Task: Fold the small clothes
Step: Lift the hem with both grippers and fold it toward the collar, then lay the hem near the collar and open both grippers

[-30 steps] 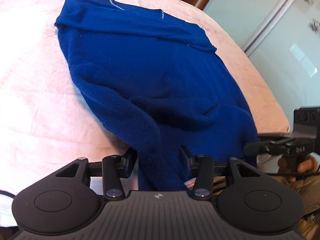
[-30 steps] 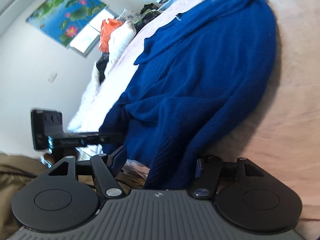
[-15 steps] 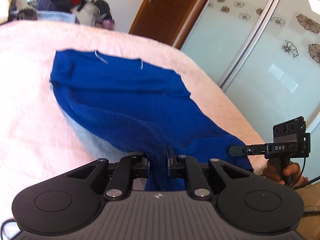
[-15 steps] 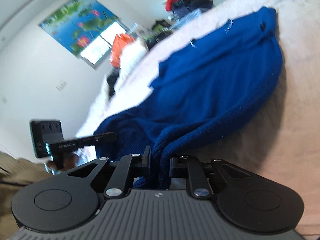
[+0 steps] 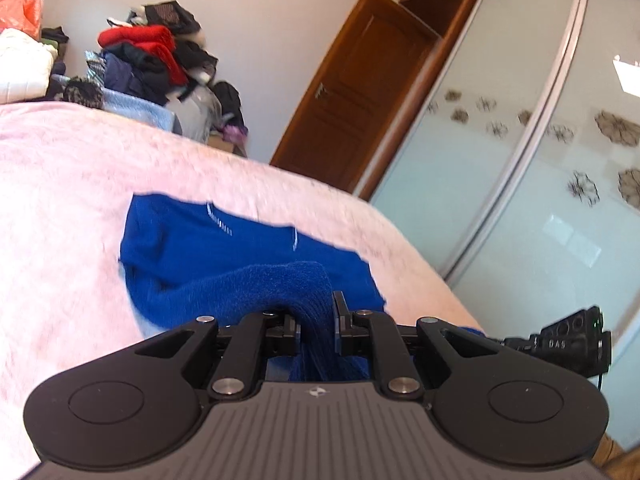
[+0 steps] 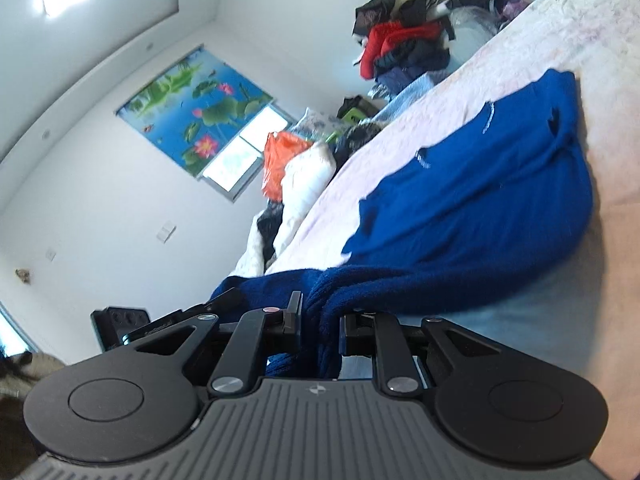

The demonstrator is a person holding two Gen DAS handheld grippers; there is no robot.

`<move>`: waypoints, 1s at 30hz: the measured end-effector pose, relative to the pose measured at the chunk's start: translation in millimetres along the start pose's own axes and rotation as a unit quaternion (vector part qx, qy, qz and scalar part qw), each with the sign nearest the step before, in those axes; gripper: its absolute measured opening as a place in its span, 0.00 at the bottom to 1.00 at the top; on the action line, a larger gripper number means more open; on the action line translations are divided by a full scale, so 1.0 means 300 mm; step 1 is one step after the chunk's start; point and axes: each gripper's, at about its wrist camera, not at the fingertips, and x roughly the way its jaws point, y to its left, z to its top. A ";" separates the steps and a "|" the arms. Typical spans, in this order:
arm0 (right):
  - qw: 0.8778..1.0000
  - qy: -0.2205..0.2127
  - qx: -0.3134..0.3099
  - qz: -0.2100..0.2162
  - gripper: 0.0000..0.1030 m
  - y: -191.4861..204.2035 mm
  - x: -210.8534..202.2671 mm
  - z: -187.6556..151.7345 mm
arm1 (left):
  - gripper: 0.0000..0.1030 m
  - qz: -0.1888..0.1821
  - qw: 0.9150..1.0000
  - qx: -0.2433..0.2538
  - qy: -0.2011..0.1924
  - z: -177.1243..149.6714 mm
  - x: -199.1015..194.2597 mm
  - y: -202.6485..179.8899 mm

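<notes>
The left gripper [image 5: 316,322] and right gripper [image 6: 319,326] each pinch a bunched near edge of the blue sweater [image 5: 224,252], jaws narrow on the knit. The rest lies ahead of both on the pink bed [image 5: 60,184].

The left gripper [image 5: 316,320] pinches a bunched edge of the blue sweater [image 5: 224,256], its jaws having just closed on the knit. Beside it along that same raised edge, the right gripper [image 6: 319,320] clamps another fold likewise.
</notes>
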 end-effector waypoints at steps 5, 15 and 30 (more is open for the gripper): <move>1.000 -0.014 -0.008 0.000 0.19 -0.017 0.056 0.095 | 0.13 0.019 1.000 0.018 -0.016 0.080 0.073 -0.006; 0.999 -0.038 -0.009 -0.022 0.19 -0.099 0.164 0.280 | 0.13 0.043 0.999 0.025 -0.003 0.182 0.251 0.046; 0.995 -0.066 0.039 -0.062 0.19 -0.320 0.369 0.491 | 0.13 0.089 0.995 0.012 0.035 0.303 0.583 0.181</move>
